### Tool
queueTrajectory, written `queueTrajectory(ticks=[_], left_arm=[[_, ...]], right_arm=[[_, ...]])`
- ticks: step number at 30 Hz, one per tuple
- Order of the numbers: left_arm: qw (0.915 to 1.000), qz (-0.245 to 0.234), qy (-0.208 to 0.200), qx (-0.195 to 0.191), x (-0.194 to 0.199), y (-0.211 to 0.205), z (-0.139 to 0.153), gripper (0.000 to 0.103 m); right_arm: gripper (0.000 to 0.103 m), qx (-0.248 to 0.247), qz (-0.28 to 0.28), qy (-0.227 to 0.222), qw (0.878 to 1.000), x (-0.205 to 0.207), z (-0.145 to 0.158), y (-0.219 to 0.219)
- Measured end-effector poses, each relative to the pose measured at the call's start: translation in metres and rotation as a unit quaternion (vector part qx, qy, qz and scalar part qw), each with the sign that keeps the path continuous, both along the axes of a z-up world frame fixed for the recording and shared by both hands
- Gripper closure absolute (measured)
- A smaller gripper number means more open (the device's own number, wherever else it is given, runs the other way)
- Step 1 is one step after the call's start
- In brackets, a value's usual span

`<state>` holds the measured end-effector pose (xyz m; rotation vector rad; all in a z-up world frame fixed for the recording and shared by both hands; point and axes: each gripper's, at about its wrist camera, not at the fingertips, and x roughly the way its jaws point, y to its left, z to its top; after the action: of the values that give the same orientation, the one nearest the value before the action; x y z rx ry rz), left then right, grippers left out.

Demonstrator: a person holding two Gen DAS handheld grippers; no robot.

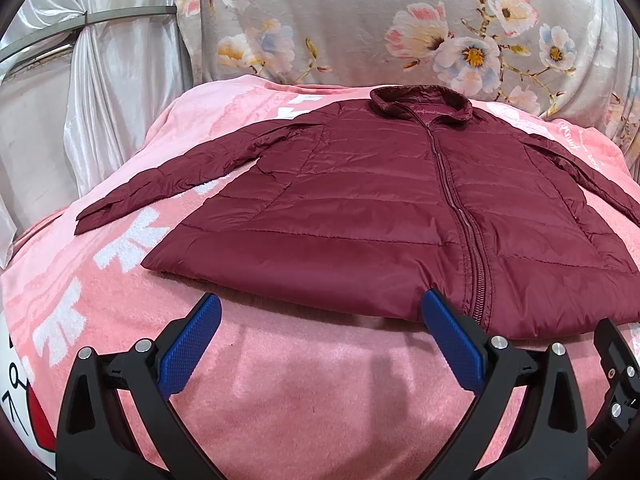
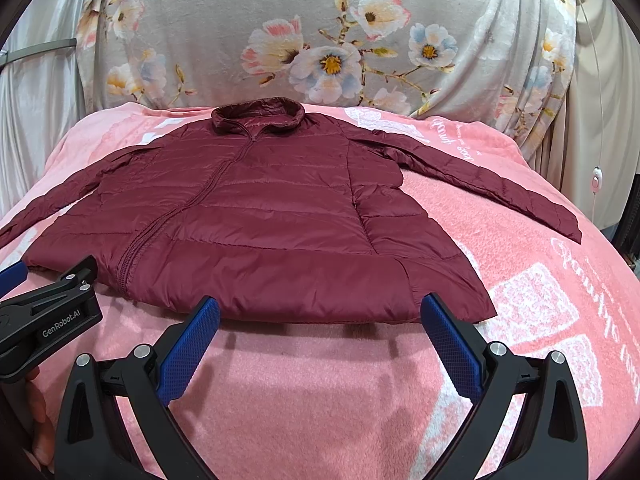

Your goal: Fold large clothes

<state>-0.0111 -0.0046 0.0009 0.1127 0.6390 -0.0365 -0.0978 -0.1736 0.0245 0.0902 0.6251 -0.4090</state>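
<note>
A maroon puffer jacket [image 1: 360,208] lies flat and zipped on a pink blanket [image 1: 304,392], collar at the far side, both sleeves spread out to the sides. It also shows in the right wrist view [image 2: 260,224]. My left gripper [image 1: 320,312] is open and empty, just short of the jacket's near hem, left of the zipper. My right gripper [image 2: 320,314] is open and empty at the hem's right part. The left gripper's body [image 2: 48,316] shows at the left in the right wrist view.
The pink blanket [image 2: 320,400] with white print covers the surface. A grey floral cloth [image 1: 360,24] hangs behind. Silver curtains [image 1: 112,80] stand at the left. A white cord with a switch [image 2: 597,178] hangs at the right.
</note>
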Motion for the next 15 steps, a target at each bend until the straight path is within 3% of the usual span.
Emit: queueTrajectory(ticks=[15], left_arm=[[1.0, -0.001, -0.001, -0.002, -0.0007, 0.0003, -0.0003, 0.005]], right_arm=[[0.005, -0.001, 0.0, 0.0, 1.0, -0.0001, -0.0006, -0.0003]])
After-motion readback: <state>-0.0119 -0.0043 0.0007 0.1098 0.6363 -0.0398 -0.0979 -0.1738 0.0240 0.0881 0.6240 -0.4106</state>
